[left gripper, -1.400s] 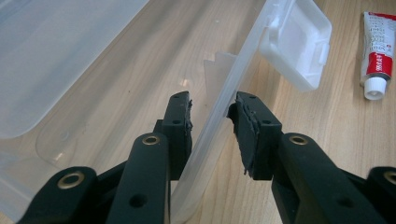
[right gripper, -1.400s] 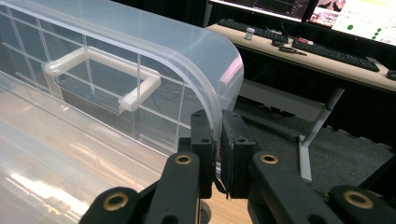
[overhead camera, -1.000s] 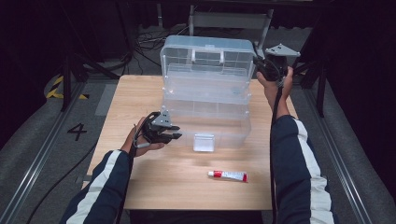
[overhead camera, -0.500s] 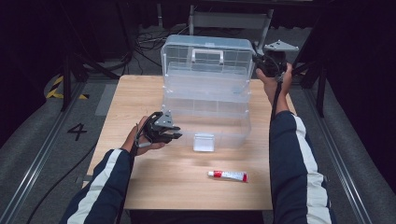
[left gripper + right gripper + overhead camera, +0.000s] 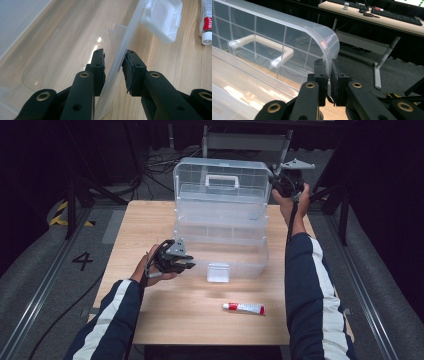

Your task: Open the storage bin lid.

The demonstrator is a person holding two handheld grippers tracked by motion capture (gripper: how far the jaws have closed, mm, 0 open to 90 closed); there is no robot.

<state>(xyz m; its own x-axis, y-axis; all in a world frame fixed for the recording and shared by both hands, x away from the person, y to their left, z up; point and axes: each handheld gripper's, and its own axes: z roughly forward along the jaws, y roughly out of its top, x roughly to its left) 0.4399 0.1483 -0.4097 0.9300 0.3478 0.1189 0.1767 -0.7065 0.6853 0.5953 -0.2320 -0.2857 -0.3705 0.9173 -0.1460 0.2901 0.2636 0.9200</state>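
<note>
A clear plastic storage box (image 5: 220, 247) stands on the wooden table (image 5: 150, 220), its lid (image 5: 220, 182) with a white handle (image 5: 222, 181) raised nearly upright. My left gripper (image 5: 187, 265) is shut on the box's front wall (image 5: 120, 62), one pad on each side, left of the white latch (image 5: 218, 272). In the left gripper view that gripper (image 5: 113, 62) clamps the wall, with the latch (image 5: 162, 20) beyond. My right gripper (image 5: 275, 177) is shut on the lid's right corner; in the right gripper view it (image 5: 329, 72) pinches the lid's curved rim (image 5: 329, 42).
A red-and-white tube (image 5: 245, 308) lies on the table in front of the box, also the tube (image 5: 206, 25) in the left gripper view. A desk with keyboards (image 5: 397, 17) stands beyond the table. Dark floor and stands surround the table.
The right gripper has moved back and slightly up with the lid's corner, tipping the lid further toward upright. The left gripper has stayed put on the front wall.
</note>
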